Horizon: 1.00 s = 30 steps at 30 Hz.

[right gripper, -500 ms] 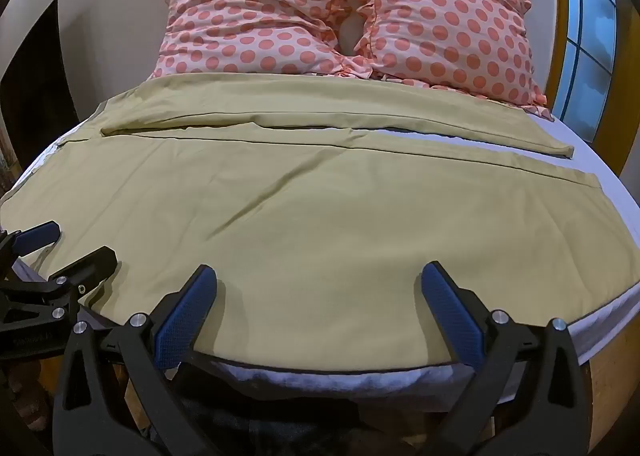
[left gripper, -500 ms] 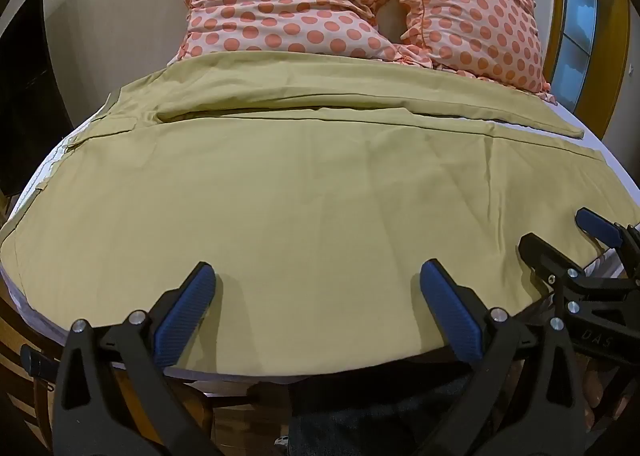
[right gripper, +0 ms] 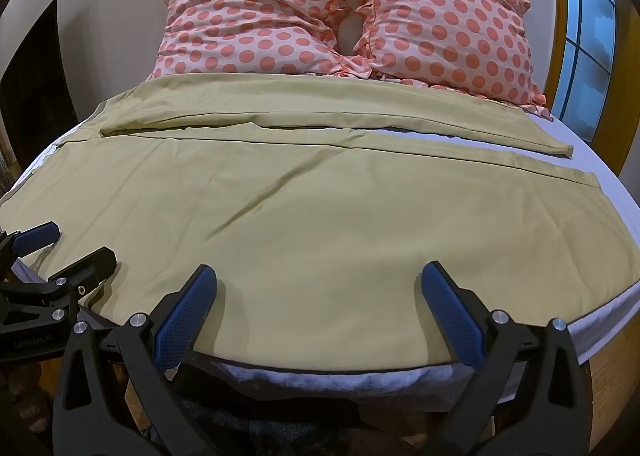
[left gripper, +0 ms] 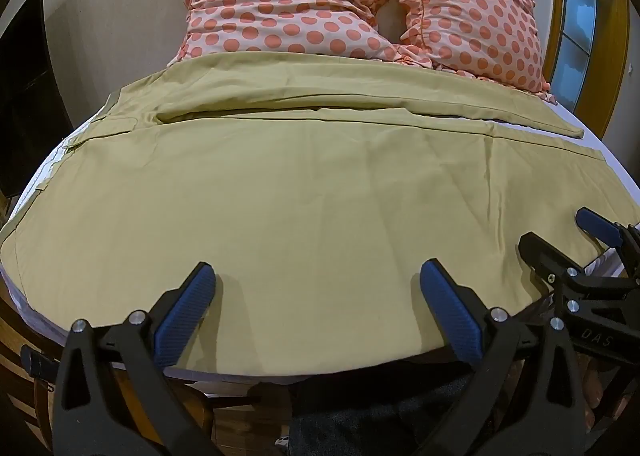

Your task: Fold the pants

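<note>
Olive-yellow pants point(left gripper: 312, 192) lie spread flat across the bed, waist at the left, two legs running right, the far leg by the pillows; they also show in the right wrist view point(right gripper: 320, 208). My left gripper point(left gripper: 318, 288) is open, its blue pads over the near leg's front edge, holding nothing. My right gripper point(right gripper: 320, 288) is open too, over the same near edge further right. The right gripper shows at the right of the left wrist view point(left gripper: 576, 240); the left gripper shows at the left of the right wrist view point(right gripper: 68, 244).
Two pink polka-dot pillows point(right gripper: 344, 16) lean at the head of the bed. A white sheet point(right gripper: 600, 312) shows at the bed's near and right edges. A window with a yellow frame point(right gripper: 588, 44) is at the right, a dark doorway point(left gripper: 20, 96) at the left.
Both grippers have edged slightly forward over the pants' near edge. The pants have not moved.
</note>
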{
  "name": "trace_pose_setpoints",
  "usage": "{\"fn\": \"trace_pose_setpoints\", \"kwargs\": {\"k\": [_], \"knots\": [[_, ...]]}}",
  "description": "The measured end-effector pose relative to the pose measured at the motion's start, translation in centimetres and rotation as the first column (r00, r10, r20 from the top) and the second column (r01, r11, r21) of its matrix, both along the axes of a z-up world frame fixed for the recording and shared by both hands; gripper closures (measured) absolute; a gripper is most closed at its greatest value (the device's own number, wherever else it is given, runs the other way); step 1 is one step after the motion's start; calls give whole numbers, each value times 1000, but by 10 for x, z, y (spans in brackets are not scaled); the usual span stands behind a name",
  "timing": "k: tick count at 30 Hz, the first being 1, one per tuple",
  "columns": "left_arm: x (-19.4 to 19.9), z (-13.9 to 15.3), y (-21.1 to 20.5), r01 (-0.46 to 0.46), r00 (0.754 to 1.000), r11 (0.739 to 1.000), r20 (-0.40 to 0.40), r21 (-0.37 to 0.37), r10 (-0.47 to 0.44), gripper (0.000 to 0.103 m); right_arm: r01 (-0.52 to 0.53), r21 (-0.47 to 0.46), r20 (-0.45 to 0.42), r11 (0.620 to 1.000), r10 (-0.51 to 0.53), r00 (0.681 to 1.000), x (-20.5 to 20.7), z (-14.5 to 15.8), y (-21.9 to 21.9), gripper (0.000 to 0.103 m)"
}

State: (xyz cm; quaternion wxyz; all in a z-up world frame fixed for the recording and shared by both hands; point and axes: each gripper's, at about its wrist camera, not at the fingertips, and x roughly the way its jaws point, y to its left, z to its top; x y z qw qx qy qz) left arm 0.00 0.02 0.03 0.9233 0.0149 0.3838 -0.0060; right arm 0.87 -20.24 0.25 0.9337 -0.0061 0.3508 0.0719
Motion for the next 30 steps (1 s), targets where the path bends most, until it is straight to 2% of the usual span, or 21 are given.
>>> {"fn": "trace_pose_setpoints", "kwargs": {"k": [30], "knots": [[0,0,0,0,1000,1000,3,2,0,2,1,0,1,1000,-1,1000,2,-2,0,1]]}}
